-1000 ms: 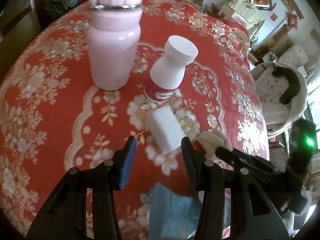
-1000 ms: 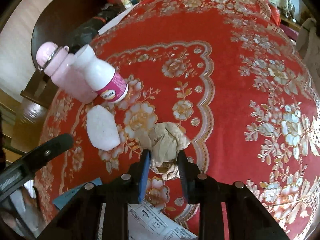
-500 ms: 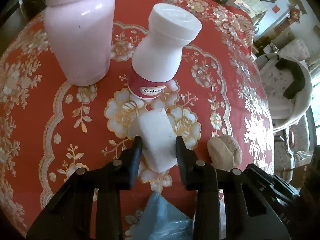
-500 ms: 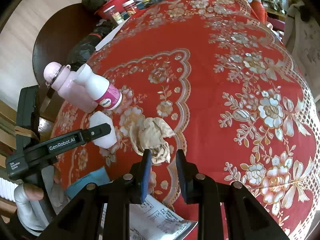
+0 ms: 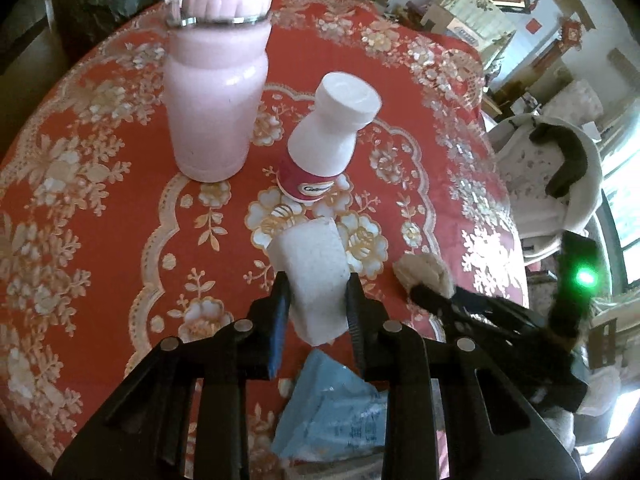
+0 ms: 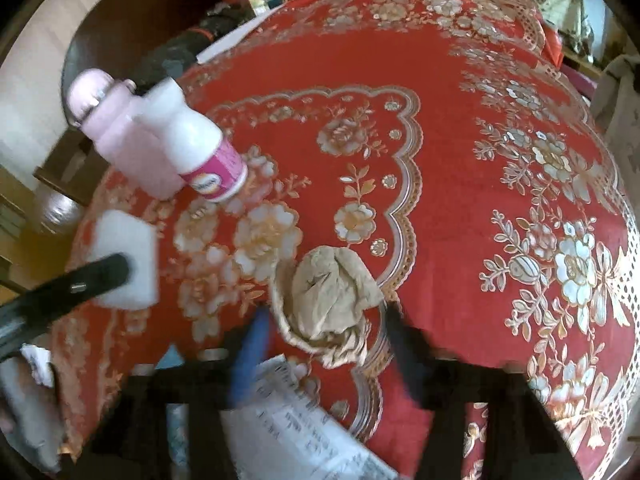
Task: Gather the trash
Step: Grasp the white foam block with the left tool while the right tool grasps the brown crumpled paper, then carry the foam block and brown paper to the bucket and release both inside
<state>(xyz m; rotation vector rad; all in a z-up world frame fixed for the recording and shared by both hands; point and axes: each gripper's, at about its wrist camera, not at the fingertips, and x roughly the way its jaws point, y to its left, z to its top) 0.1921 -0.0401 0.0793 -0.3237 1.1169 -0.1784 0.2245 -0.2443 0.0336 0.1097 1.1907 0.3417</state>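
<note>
At the near edge of the table (image 6: pixel 460 208), under its red flowered cloth, the left tongs (image 5: pixel 316 300) are closed narrow on a white foam block (image 5: pixel 316 272), their pads pressing both of its sides; whether the block is lifted clear of the cloth or resting on it I cannot tell. Below them, over the table's edge, lie a pale blue packet (image 5: pixel 332 412) and, in the right view, a printed paper (image 6: pixel 304 432). Just beside the block toward the right, a crumpled brown paper wad (image 6: pixel 332 296) sits on the cloth between the fingers of the right tongs (image 6: pixel 324 340), which stand wide around it without pinching; that view is blurred, so contact cannot be made out. Farther in, a white bottle with a red label (image 5: pixel 324 148) stands tilted in the view, and beyond it a pink bottle (image 5: pixel 216 92) is upright. By my reading the collecting is early: one piece is gripped, the wad is bracketed but not taken, and no bin or bag for trash is in view. Whether either bottle counts as rubbish is unclear.
</note>
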